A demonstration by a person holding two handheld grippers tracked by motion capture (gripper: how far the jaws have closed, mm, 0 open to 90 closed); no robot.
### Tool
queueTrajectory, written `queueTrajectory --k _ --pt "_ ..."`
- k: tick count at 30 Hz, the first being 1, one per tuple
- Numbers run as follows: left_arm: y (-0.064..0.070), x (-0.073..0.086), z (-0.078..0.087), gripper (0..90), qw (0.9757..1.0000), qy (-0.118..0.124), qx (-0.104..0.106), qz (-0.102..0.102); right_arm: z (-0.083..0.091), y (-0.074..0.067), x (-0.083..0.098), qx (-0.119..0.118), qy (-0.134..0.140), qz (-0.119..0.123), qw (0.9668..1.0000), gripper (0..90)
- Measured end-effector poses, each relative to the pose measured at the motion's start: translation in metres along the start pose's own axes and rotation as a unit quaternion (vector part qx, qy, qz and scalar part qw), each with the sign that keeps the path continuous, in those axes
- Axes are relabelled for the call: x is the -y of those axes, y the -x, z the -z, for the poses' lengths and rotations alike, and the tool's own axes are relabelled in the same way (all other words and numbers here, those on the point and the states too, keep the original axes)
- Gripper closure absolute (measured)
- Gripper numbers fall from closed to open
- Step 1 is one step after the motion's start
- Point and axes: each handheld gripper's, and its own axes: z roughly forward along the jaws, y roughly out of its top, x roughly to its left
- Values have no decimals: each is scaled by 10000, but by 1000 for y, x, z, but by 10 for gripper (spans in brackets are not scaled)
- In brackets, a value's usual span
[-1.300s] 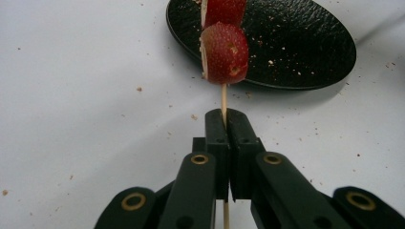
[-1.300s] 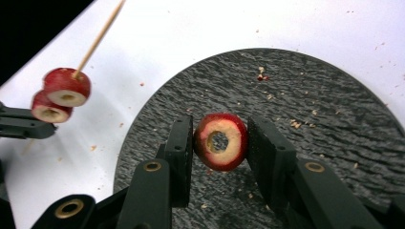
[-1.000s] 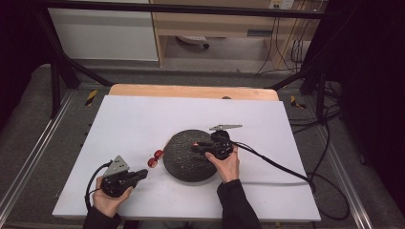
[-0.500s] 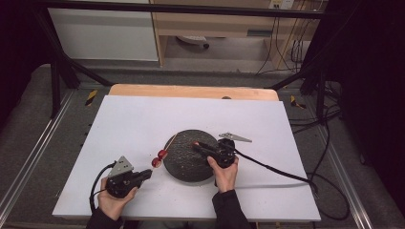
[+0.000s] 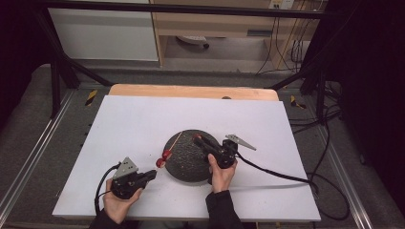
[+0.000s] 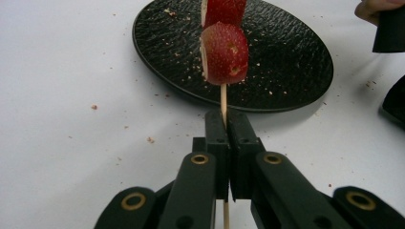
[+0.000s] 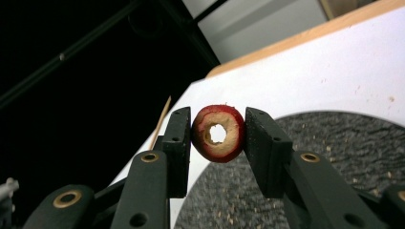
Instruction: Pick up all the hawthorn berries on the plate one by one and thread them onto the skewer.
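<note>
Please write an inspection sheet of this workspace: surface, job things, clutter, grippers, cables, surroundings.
Surface: white table top, crumbs near the black plate.
Job's things: wooden skewer carrying two red fruit pieces; cored red fruit ring.
Clutter: nothing seen.
Grippers: left gripper shut on the skewer; right gripper shut on the ring, above the plate.
Cables: black cable trails off the table's right side.
Surroundings: dark metal frame, white cabinet.
</note>
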Motion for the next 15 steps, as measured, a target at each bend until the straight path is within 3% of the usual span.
queueTrajectory --k 15 --pt "11 -5 -5 883 10000 49 17 15 -1 0 -13 -109 774 -173 9968 635"
